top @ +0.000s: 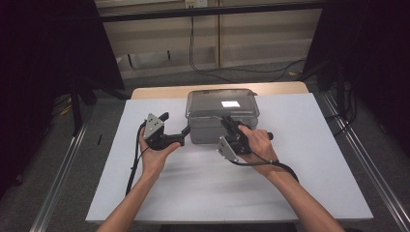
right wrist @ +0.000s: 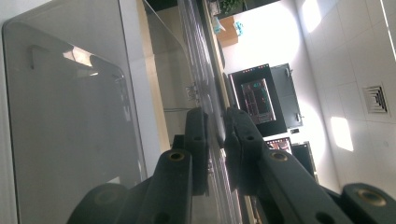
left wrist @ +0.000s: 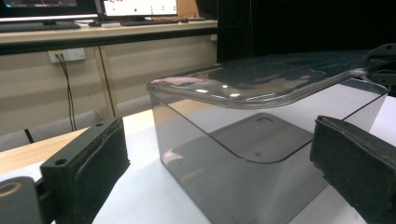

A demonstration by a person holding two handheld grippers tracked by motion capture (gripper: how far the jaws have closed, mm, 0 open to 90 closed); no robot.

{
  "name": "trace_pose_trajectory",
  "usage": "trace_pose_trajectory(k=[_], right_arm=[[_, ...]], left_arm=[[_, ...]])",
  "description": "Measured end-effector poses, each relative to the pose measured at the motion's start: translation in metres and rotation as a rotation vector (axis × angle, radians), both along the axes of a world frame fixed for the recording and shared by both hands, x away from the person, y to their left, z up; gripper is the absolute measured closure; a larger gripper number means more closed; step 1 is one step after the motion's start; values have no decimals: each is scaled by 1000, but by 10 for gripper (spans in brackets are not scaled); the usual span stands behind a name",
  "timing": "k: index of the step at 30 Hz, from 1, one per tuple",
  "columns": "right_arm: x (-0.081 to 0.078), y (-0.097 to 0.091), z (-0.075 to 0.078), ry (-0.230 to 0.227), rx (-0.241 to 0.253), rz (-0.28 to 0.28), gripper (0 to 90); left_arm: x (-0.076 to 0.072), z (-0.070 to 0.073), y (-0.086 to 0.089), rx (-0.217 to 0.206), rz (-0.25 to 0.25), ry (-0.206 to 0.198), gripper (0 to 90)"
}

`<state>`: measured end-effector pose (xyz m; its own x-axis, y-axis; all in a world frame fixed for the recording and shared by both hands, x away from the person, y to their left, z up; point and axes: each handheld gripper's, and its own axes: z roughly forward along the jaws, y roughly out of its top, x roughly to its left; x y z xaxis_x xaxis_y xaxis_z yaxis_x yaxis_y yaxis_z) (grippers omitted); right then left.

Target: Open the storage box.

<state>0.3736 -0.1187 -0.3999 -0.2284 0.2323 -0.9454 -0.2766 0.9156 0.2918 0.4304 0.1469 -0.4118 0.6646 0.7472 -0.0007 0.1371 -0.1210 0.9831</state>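
A clear grey plastic box [top: 212, 131] with a lid [top: 222, 102] stands at the back middle of the white table [top: 203, 188]. My right gripper [top: 226, 121] is at the box's front right corner, shut on the lid's edge. In the right gripper view its jaws [right wrist: 215, 126] pinch the thin lid rim [right wrist: 201, 70], beside the box wall [right wrist: 70, 130]. In the left gripper view the lid [left wrist: 261, 88] curves upward at that held corner, above the box [left wrist: 224, 182]. My left gripper [top: 175, 123] stands open just left of the box, its jaws [left wrist: 217, 140] wide apart and touching nothing.
The table's front half is bare white surface. Cables [top: 193, 58] hang against a wooden wall behind the table. Metal rails [top: 367, 164] run along both sides on the floor. Monitors [left wrist: 135, 7] sit on a shelf beyond the box.
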Motion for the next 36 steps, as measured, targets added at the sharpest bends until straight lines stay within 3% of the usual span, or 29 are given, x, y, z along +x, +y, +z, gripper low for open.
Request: trace_pose_trajectory(k=[8,20,24,33,36], right_arm=[[1,0,2,0,15,-2,796],[2,0,4,1,7,6,796],[2,0,4,2,5,5,796],[2,0,4,3,22,3,778],[4,-1,5,30,61,16,715]], left_arm=[[11,0,-10,10,6,-15,46],[25,-4,-19,14,7,-4,64],[25,-2,-20,-4,14,-12,66],[23,0,-19,10,10,-40,98],[24,-1,-19,9,8,-43,105]])
